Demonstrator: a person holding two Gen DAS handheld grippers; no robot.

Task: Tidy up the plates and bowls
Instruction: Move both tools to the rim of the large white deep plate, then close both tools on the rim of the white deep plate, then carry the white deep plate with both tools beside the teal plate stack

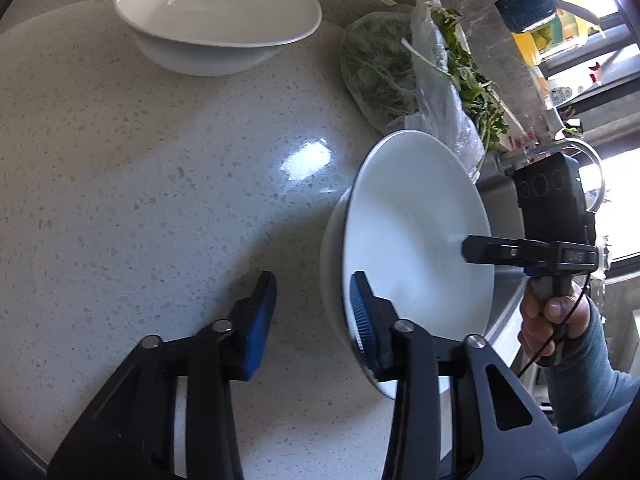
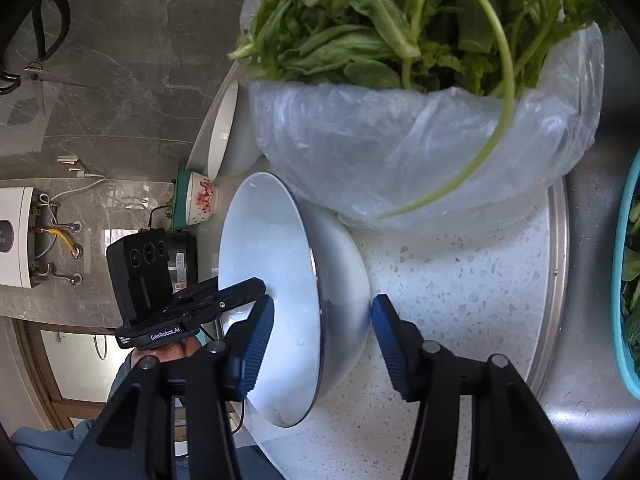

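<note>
- Near bowl [image 1: 416,248]: white, empty, on the speckled counter [image 1: 160,200] near its edge, just beside the bag [image 2: 420,148].
- Far bowl [image 1: 216,12]: white, empty, well apart across the counter.
- Bag: clear plastic, holds leafy greens [image 2: 400,20]; the top is cut off.
- Teal basket [image 2: 624,280]: only its rim shows at the frame edge, with greens inside.
- Left gripper [image 1: 314,316]: part-open, straddling the near bowl's rim; one pad [image 1: 362,312] lies on the inside, the other stands clear outside.
- Right gripper [image 2: 320,336]: part-open, straddling the opposite rim; whether either pad touches is hard to make out.
</note>
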